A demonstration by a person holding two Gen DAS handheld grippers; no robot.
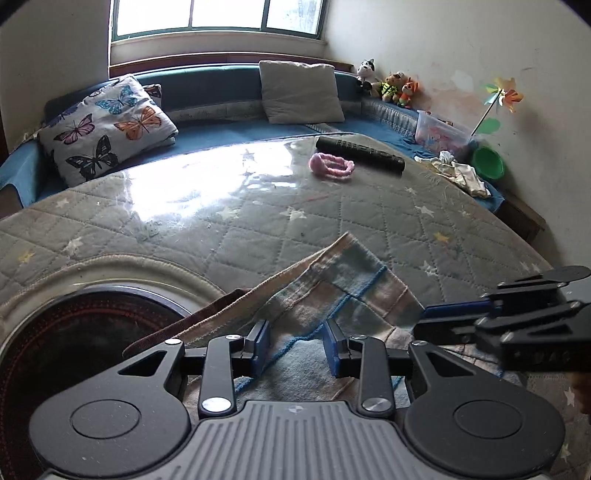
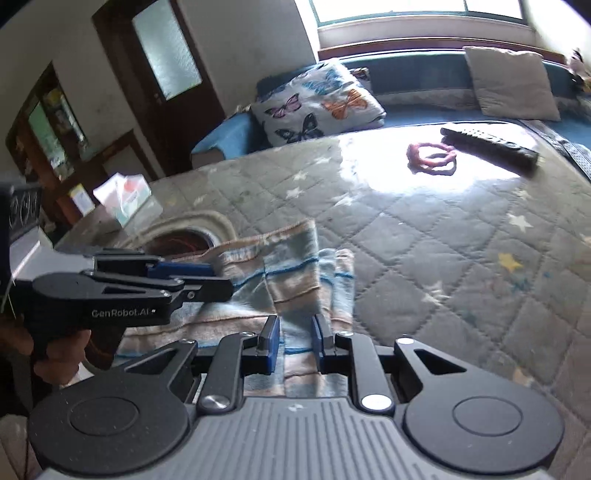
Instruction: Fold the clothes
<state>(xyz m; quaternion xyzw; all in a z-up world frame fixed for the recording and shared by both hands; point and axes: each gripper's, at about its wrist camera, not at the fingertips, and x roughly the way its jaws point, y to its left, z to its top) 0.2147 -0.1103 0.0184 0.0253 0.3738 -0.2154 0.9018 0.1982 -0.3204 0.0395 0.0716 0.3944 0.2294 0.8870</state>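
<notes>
Before you, daylight from the window (image 1: 218, 14) glares off the quilted star-print mattress (image 1: 229, 210); a dark wooden door (image 2: 162, 77) stands left.

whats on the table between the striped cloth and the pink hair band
Nothing; both wrist views show only bare quilted table cover between the striped cloth and the pink hair band.

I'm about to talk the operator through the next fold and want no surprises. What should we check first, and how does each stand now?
1. Left gripper over the striped cloth: ok, open.
2. Right gripper over the cloth: ok, open.
3. Either gripper gripping fabric: cannot tell.
4. Quilted table cover ahead of the cloth free: ok.
5. Pink band and remote clear of the cloth: ok, far side.
6. Cloth flat: not ok, a flap stands up.
</notes>
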